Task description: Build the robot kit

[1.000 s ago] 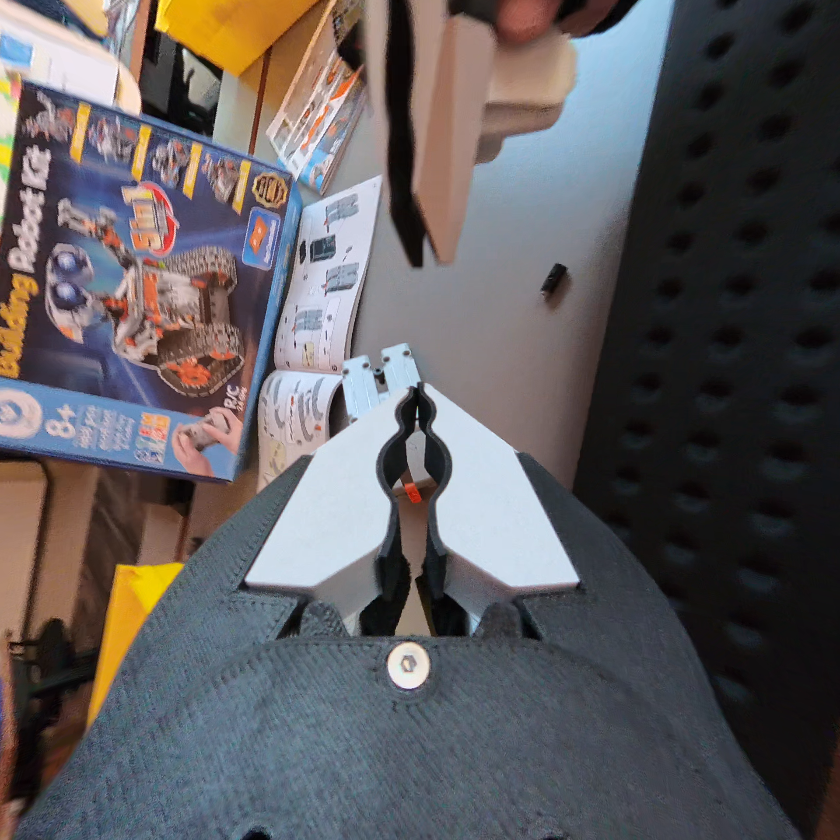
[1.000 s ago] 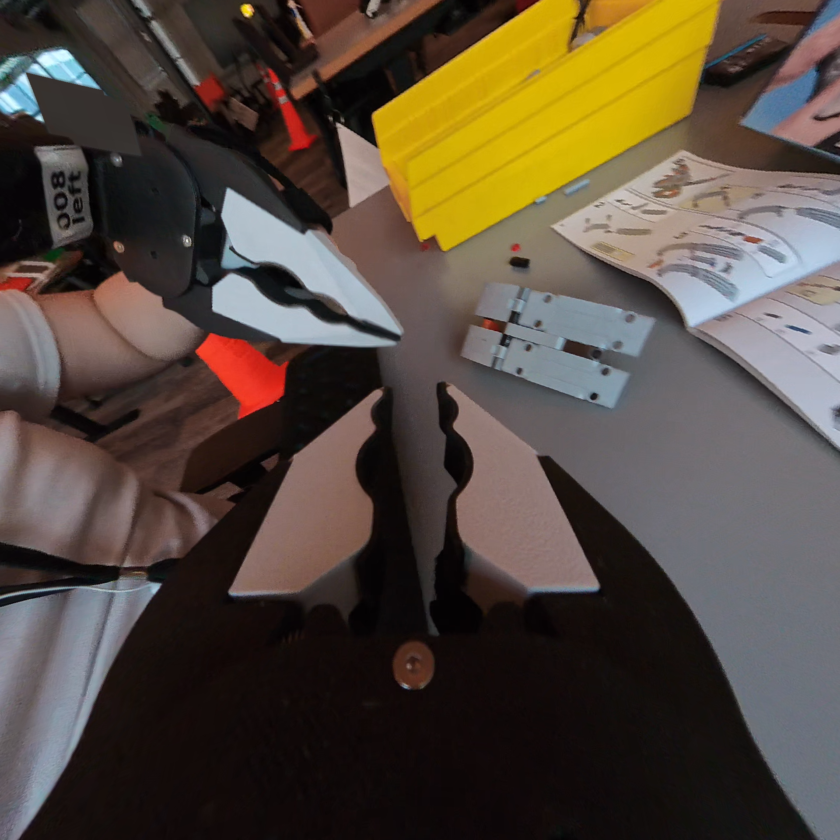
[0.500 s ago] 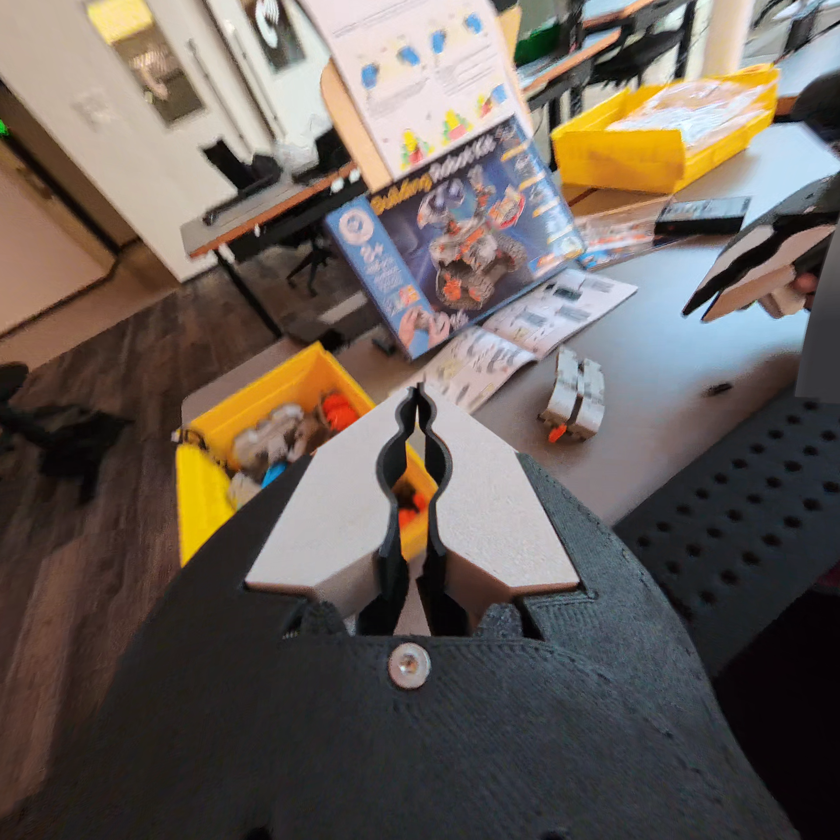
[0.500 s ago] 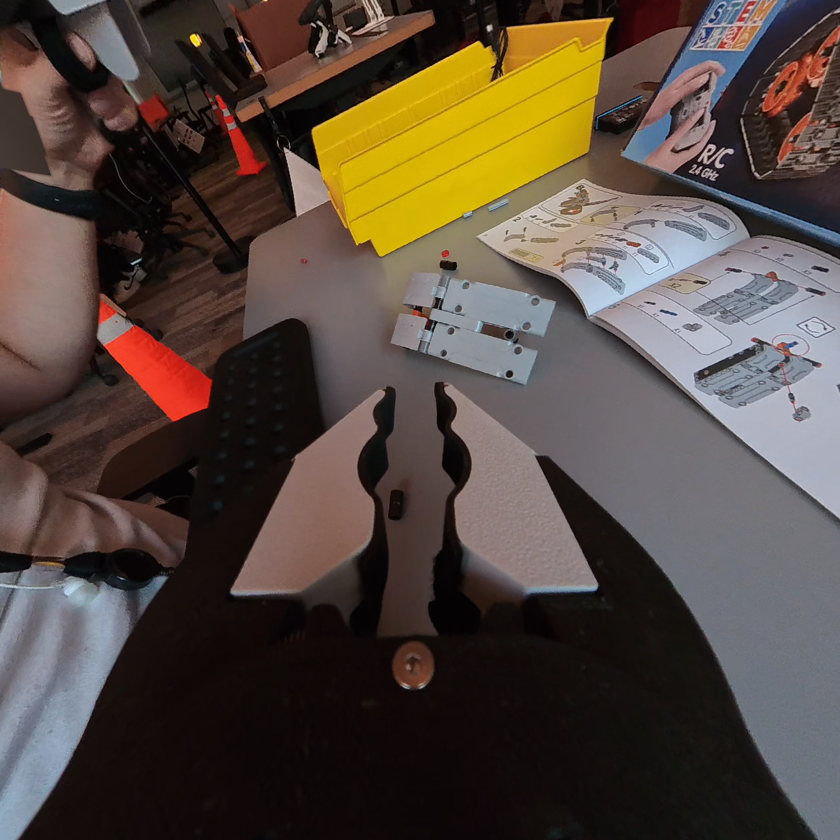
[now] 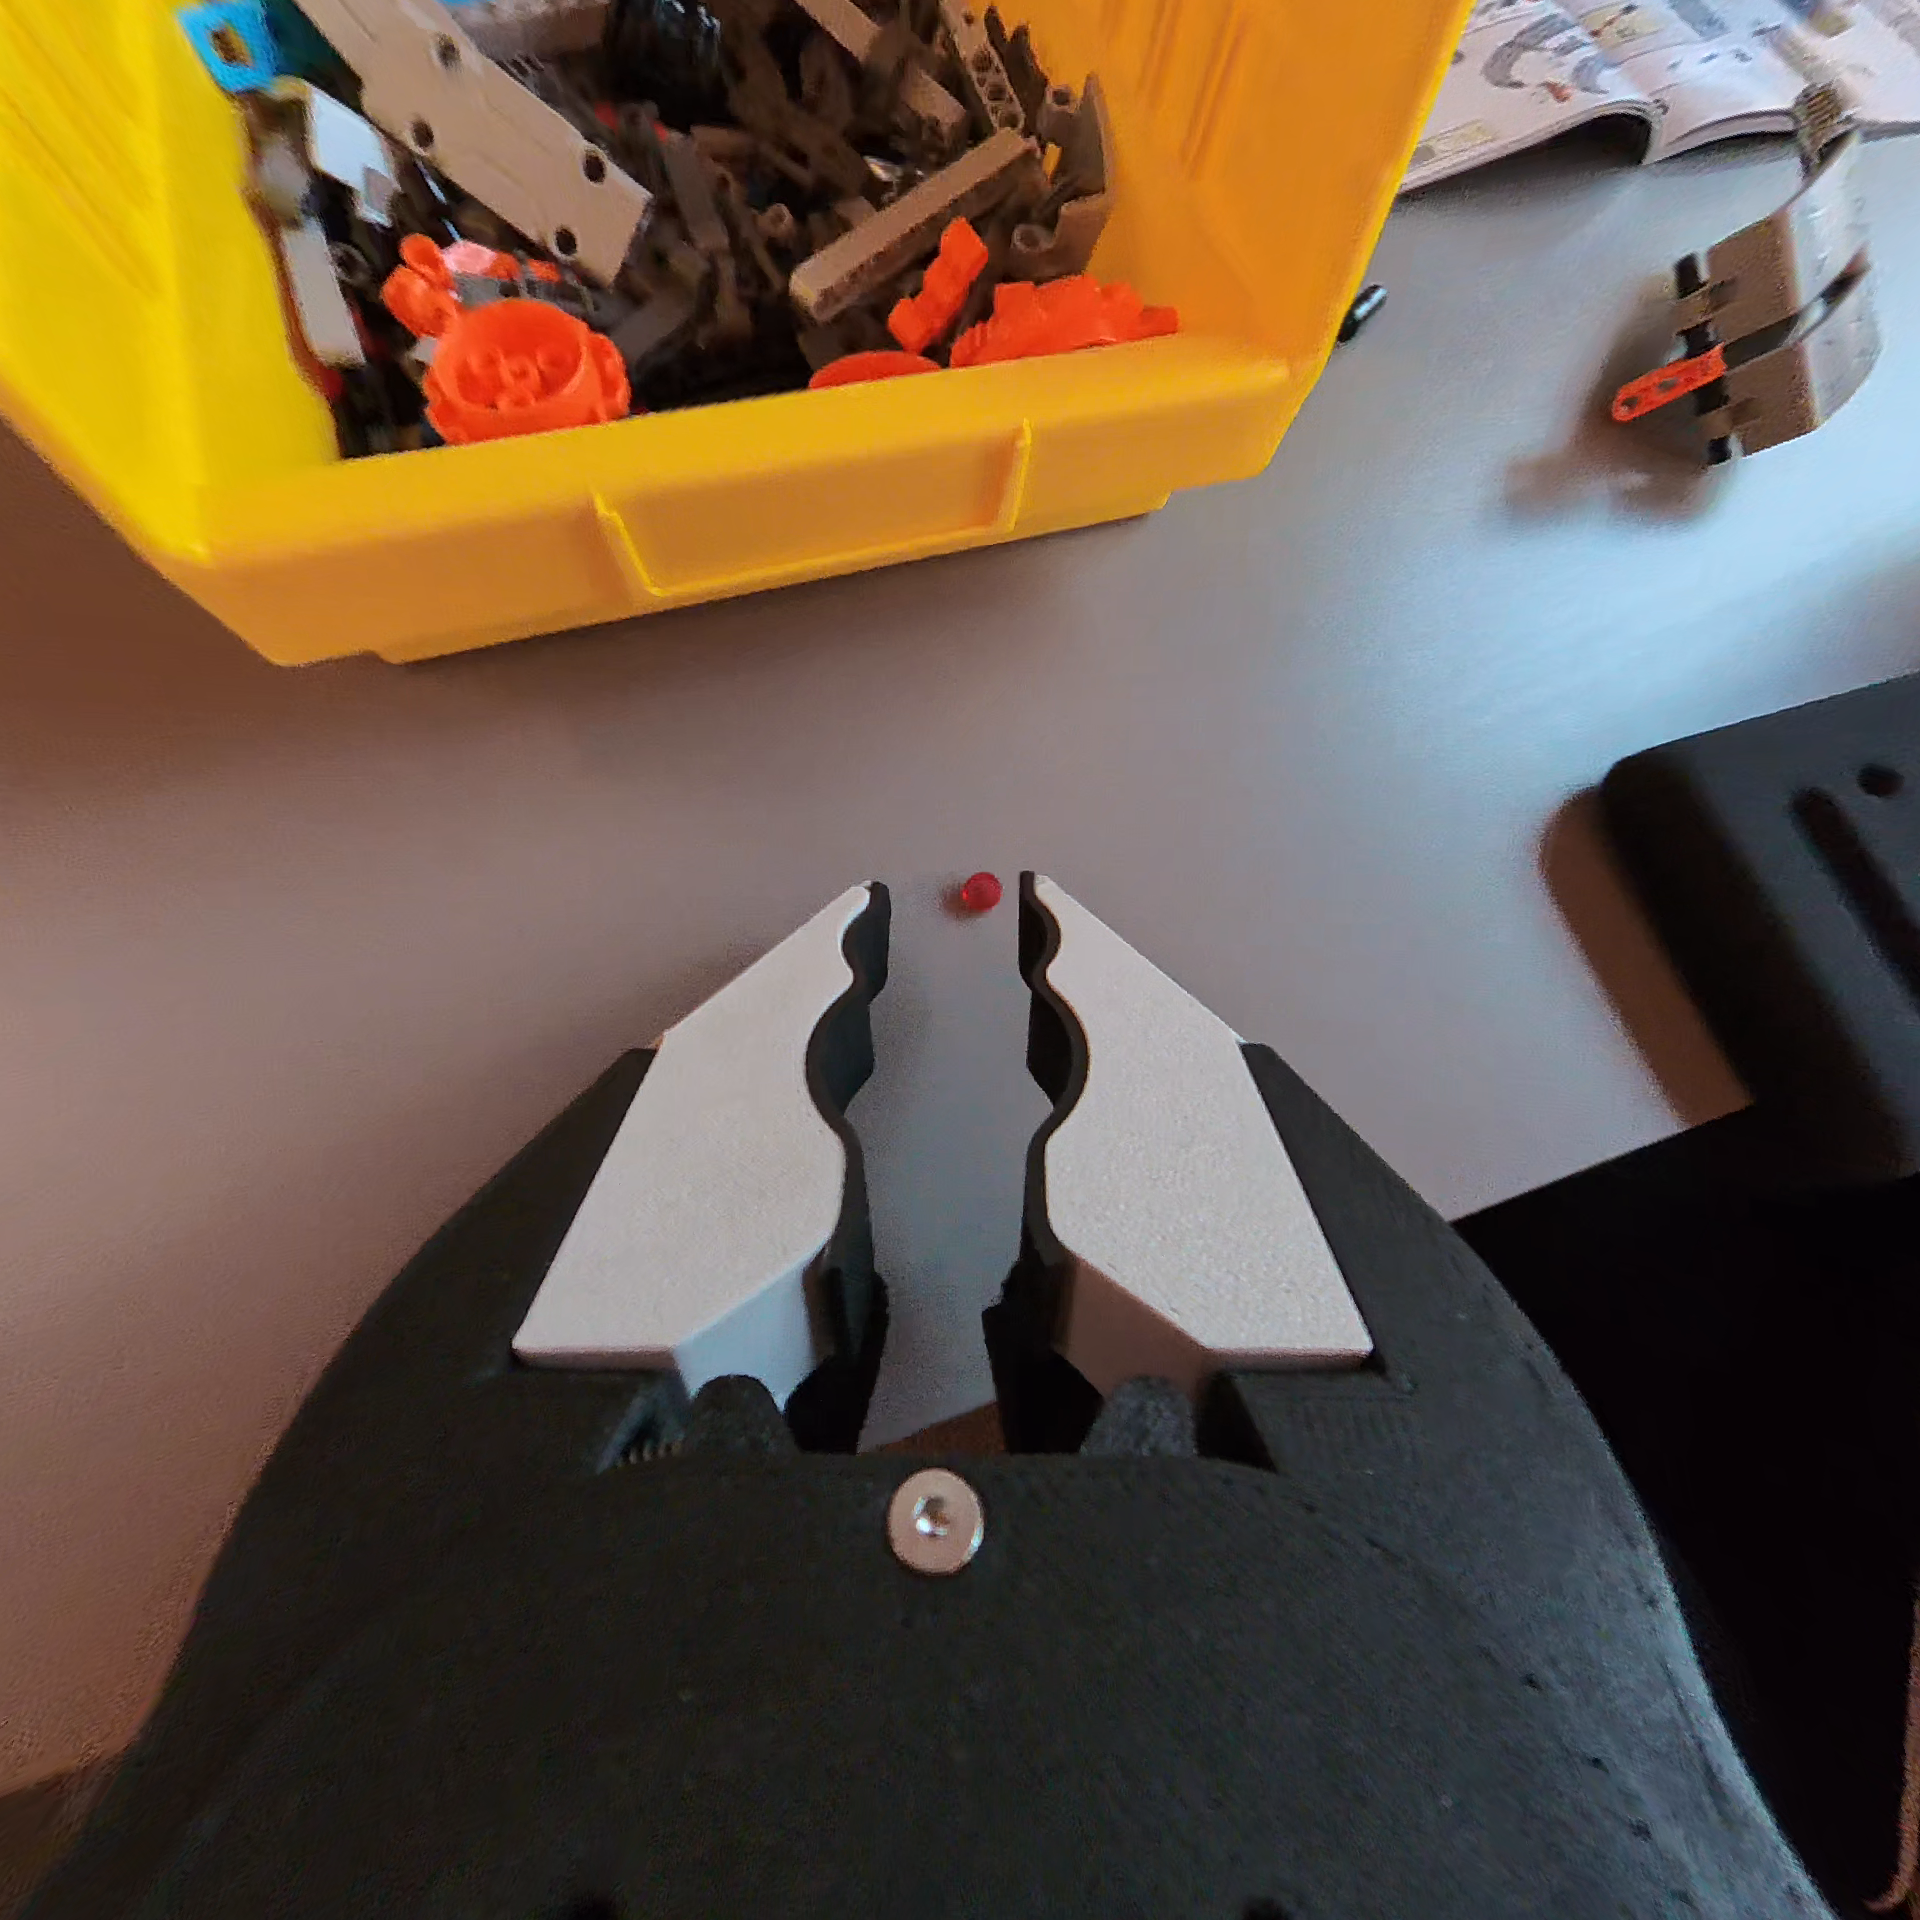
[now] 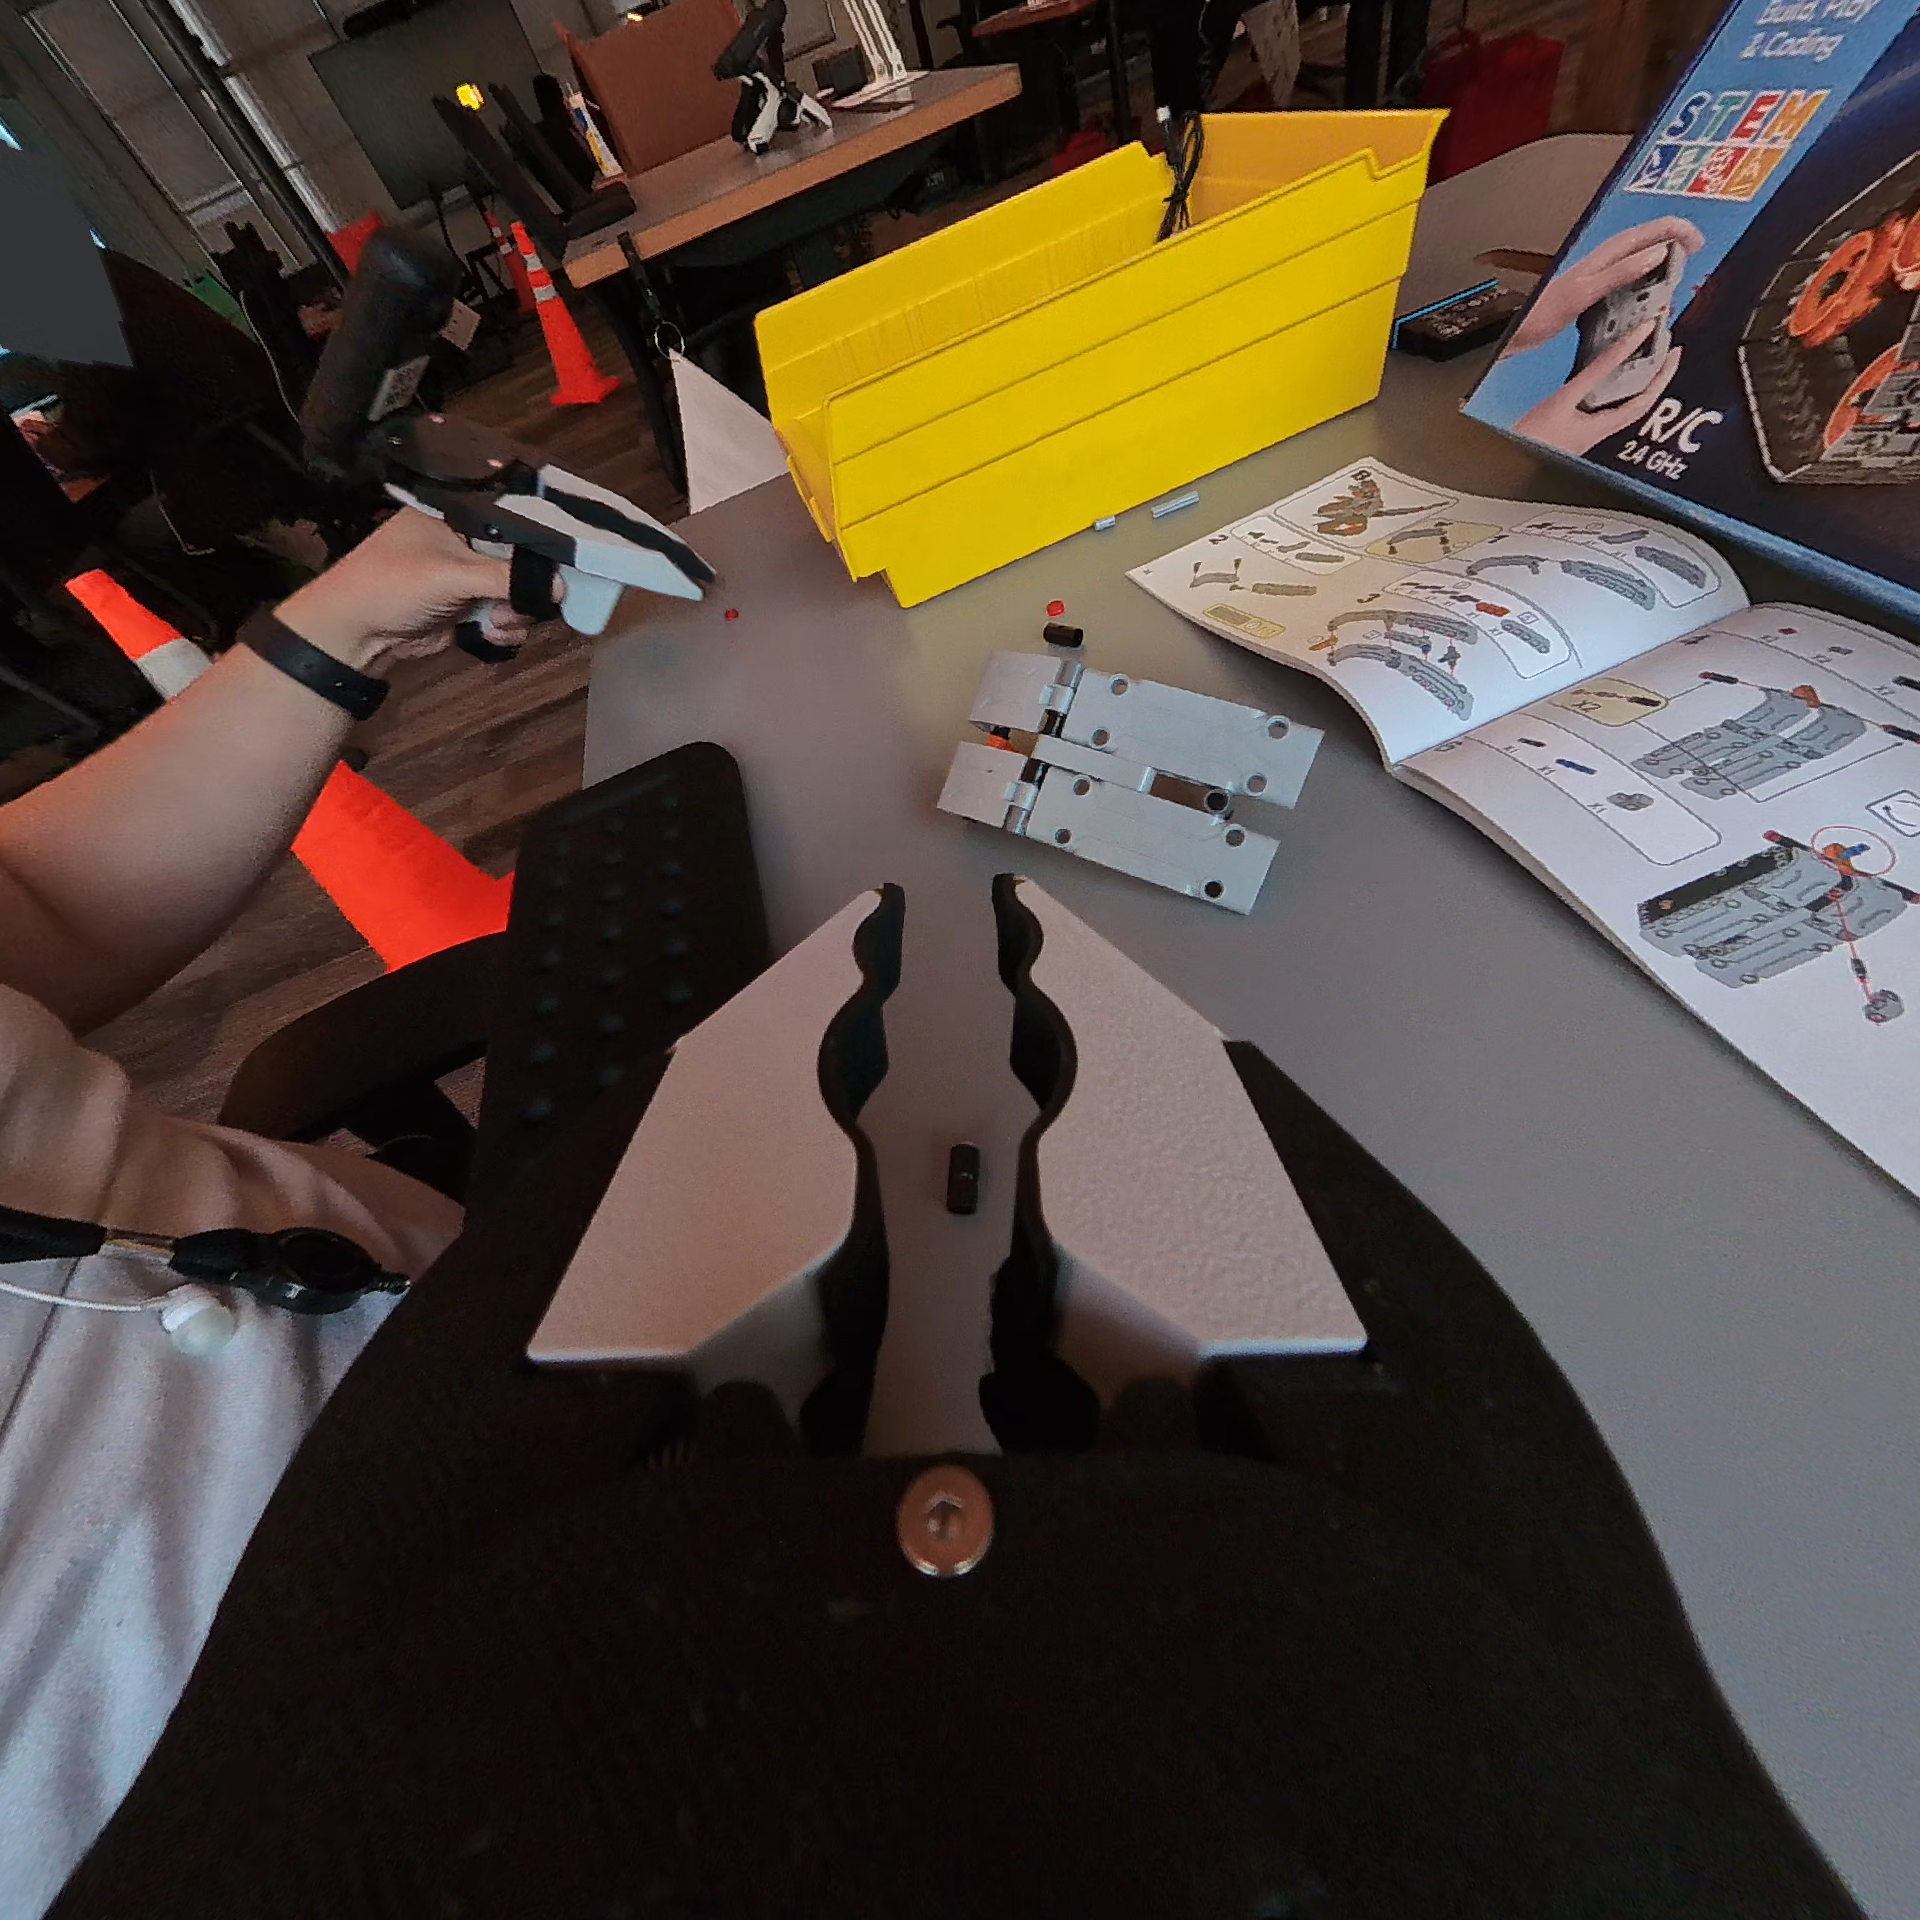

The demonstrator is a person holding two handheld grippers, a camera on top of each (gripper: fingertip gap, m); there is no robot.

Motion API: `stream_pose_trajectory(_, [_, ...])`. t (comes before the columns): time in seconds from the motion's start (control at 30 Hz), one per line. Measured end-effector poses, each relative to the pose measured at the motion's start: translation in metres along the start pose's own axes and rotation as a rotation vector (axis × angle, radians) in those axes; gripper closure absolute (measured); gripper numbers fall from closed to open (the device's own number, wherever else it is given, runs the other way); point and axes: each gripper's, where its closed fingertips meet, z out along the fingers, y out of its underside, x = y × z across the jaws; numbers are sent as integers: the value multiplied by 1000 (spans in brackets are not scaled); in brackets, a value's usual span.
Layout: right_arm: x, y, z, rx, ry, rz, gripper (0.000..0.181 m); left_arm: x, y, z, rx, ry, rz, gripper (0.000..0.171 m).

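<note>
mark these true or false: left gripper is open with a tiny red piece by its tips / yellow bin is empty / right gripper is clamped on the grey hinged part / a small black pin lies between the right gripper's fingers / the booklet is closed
1. The left gripper is open, with a tiny red piece on the table between its tips. True.
2. The yellow bin is empty. False: it is full of grey, black and orange building parts.
3. The right gripper is clamped on the grey hinged part. False: it is open, and the part lies on the table beyond its tips, untouched.
4. A small black pin lies on the table between the right gripper's fingers. True.
5. The booklet is closed. False: it lies open, showing drawn assembly steps.
</note>
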Motion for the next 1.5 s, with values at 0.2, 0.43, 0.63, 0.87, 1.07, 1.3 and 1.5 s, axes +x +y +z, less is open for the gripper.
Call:
stream_pose_trajectory(0.2, [-1, 4, -4, -10, 12, 11, 165, 1, 5, 16, -15, 24, 48, 156])
stream_pose_trajectory(0.43, [-3, 0, -3, -1, 0, 17, 167, 0, 6, 11, 22, 29, 71, 171])
stream_pose_trajectory(0.63, [-11, -3, 5, -13, -14, -13, 167, -19, -2, -12, 165, -40, -15, 164])
stream_pose_trajectory(0.87, [-22, -1, 8, -49, -30, -44, 167, 21, 30, -23, 89, 101, 136, 150])
stream_pose_trajectory(1.07, [-28, -6, 11, -57, -29, -64, 167, 23, 35, -18, 52, 113, 194, 166])
stream_pose_trajectory(1.3, [-29, -5, 19, -116, -21, -82, 167, 23, 35, -18, 35, 108, 221, 168])
stream_pose_trajectory(1.5, [-36, -23, 37, -110, -29, -120, 167, 26, 15, -27, 164, 90, 159, 171])
